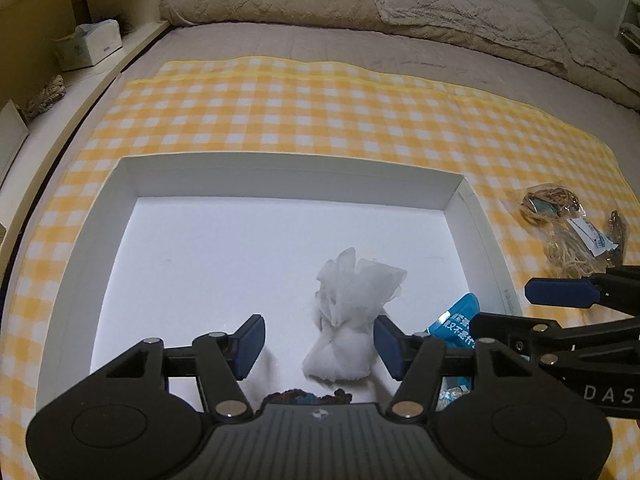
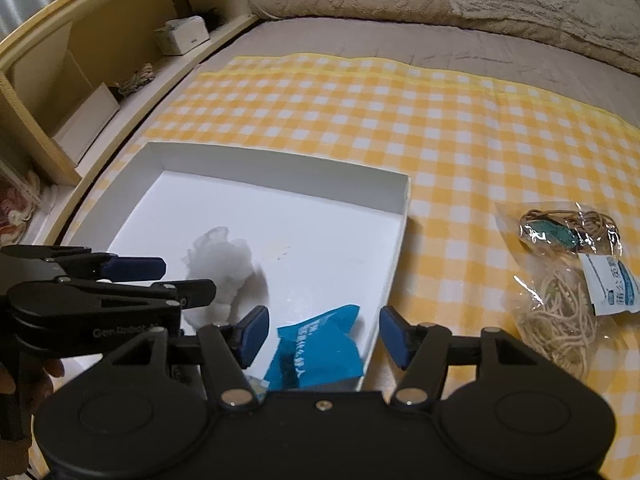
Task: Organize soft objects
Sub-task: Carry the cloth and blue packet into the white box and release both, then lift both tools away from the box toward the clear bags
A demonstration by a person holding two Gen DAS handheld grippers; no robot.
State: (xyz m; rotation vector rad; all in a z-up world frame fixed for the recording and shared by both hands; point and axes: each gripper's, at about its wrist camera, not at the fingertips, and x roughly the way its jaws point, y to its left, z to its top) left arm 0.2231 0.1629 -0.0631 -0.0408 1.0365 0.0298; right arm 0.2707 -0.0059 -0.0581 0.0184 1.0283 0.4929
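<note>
Step in hand, by the look of it: release of two soft items into the shallow white cardboard box [image 1: 92, 216] on the yellow-and-white checked cloth [image 1: 304, 108] spread over the bed.

Left gripper [image 1: 319, 344] open, jaws apart over the box floor, crumpled white tissue bundle [image 1: 352, 312] lying between them but not pinched; right-hand pad close beside the bundle, contact not clear. Right gripper [image 2: 324, 336] also open, jaws straddling the box's right wall, crinkled blue plastic packet [image 2: 316, 344] resting inside the box below, unheld.

Outside the box, to its right on the cloth: clear plastic bag of tan rubber bands [image 2: 560, 280] with a white-and-blue label, not yet dealt with. Probably the next item.

Next move likely calls for: lift clear of the box without snagging the tissue, swing of the right gripper toward the bag, jaws wide, a pinch on a bunched part of the slippery film rather than a flat face.
</note>
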